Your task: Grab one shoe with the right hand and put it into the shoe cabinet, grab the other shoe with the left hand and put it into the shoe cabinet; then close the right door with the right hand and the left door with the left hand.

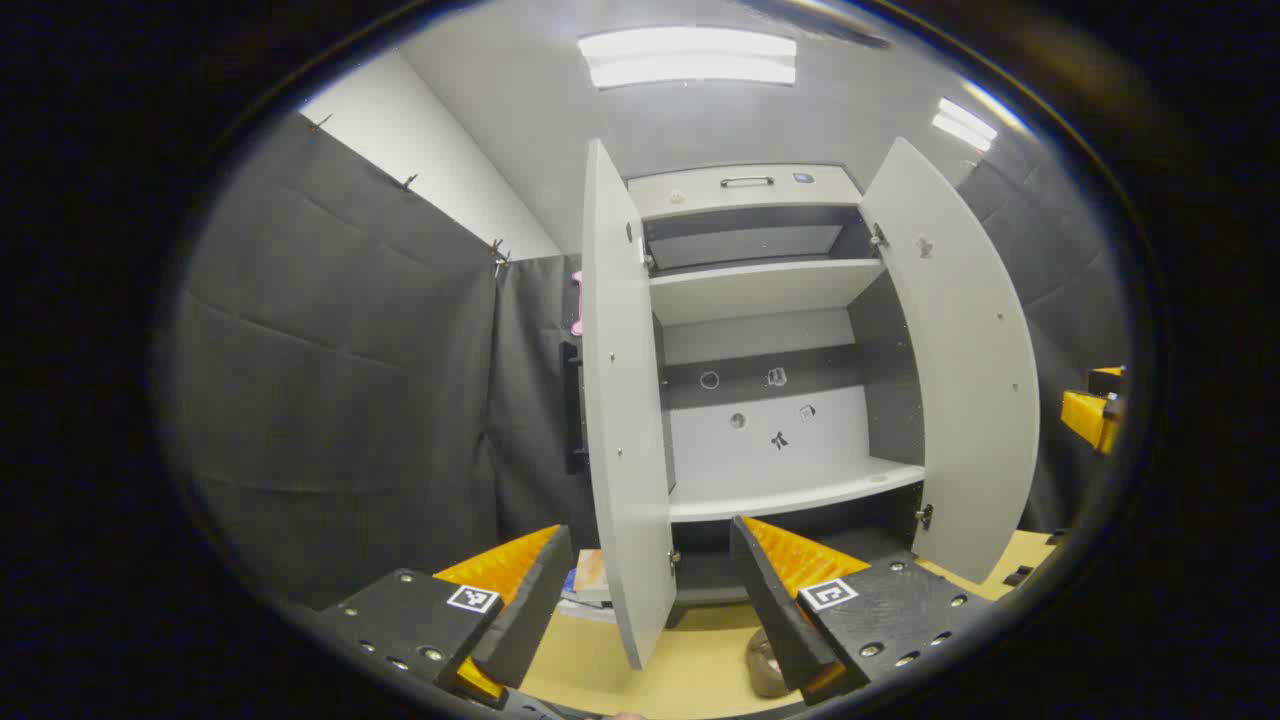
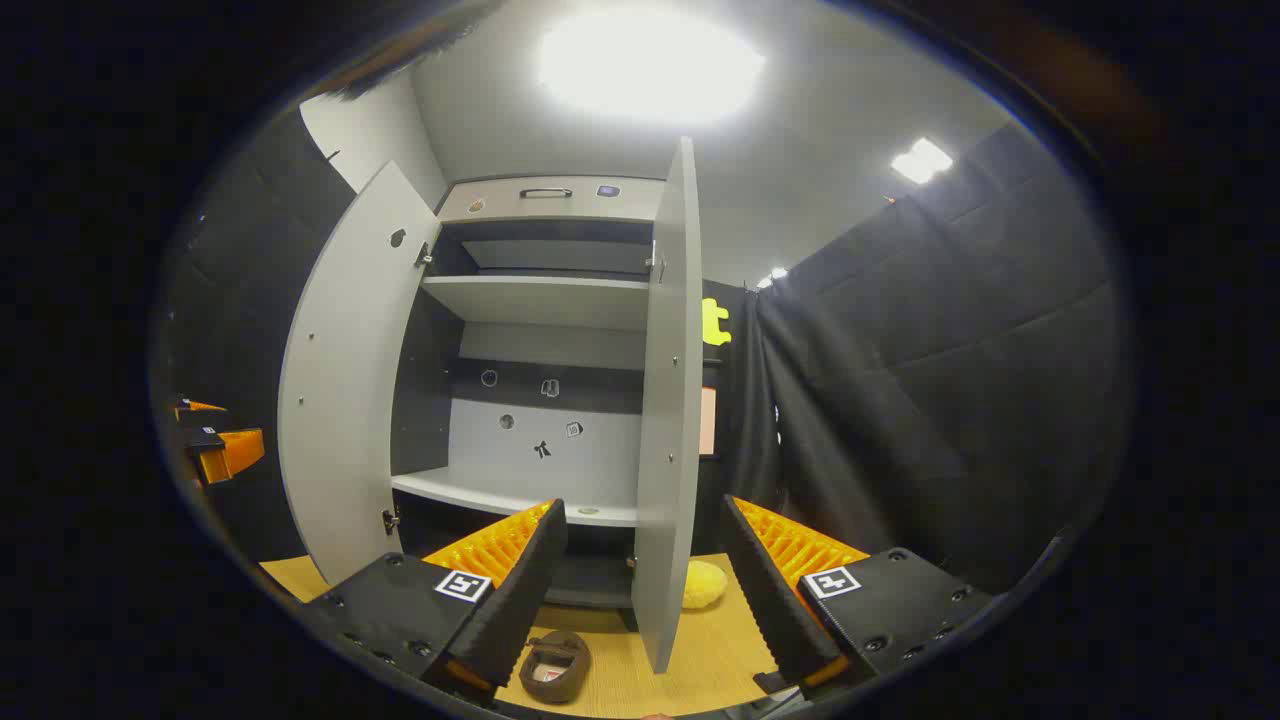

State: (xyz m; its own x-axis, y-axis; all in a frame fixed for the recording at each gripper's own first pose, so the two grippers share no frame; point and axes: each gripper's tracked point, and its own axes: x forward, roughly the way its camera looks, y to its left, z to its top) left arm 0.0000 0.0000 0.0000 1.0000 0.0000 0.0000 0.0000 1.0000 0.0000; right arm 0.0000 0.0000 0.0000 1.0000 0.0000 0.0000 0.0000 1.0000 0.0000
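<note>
A: Both doors hanging open; brown shoe [image 2: 556, 666] lying on the bench [image 2: 700, 650], bottom centre. Right gripper [image 2: 640, 590] jaws spread, empty.
B: Left gripper [image 1: 650, 600] spread too. Drop right, straddle the shoe, then pinch.

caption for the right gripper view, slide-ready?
Open right gripper faces the shoe cabinet, both doors open, a brown shoe on the floor below.

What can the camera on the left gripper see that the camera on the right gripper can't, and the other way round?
Left gripper view: books on the floor behind the left door.
Right gripper view: a yellow fluffy thing beside the right door, and the brown shoe's opening.
Both: the open shoe cabinet with bare shelves, each gripper open, and the brown shoe on the floor.
</note>
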